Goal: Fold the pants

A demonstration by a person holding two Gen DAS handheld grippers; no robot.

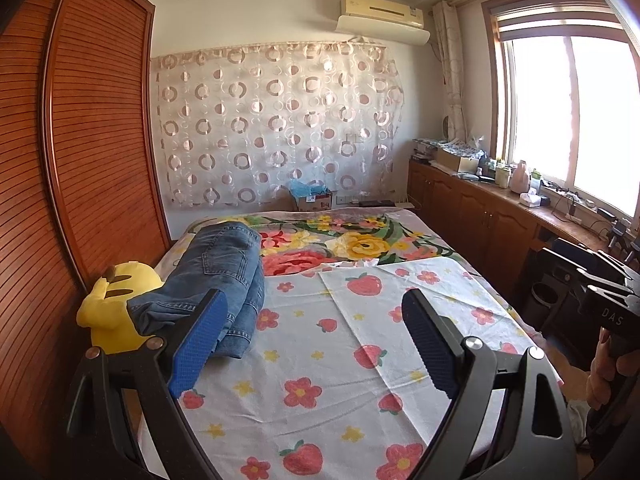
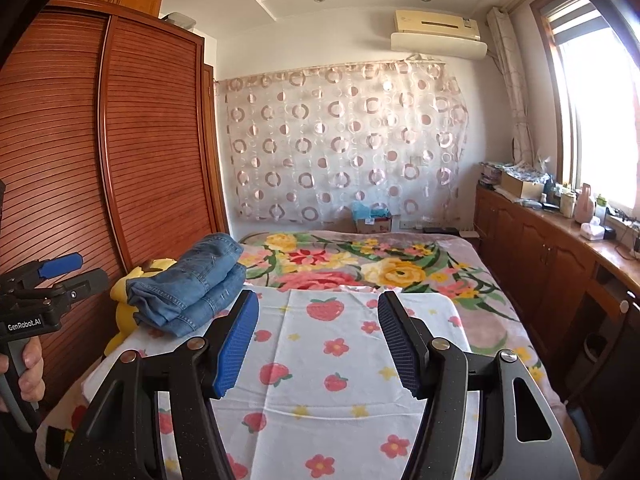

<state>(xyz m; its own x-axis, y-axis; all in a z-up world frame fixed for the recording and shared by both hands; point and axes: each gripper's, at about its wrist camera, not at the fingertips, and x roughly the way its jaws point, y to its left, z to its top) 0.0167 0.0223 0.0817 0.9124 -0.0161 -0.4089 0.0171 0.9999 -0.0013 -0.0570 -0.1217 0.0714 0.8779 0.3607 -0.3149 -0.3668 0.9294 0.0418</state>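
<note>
A pair of blue jeans lies folded in a stack at the left side of the bed, partly on a yellow plush toy. It also shows in the right wrist view. My left gripper is open and empty, held above the white strawberry-print cloth, just right of the jeans. My right gripper is open and empty above the same cloth, with the jeans ahead to its left. The left gripper also shows at the left edge of the right wrist view.
A tall wooden wardrobe stands close along the bed's left side. A floral blanket covers the far half of the bed. Low wooden cabinets with clutter run under the window on the right. A cardboard box sits past the bed.
</note>
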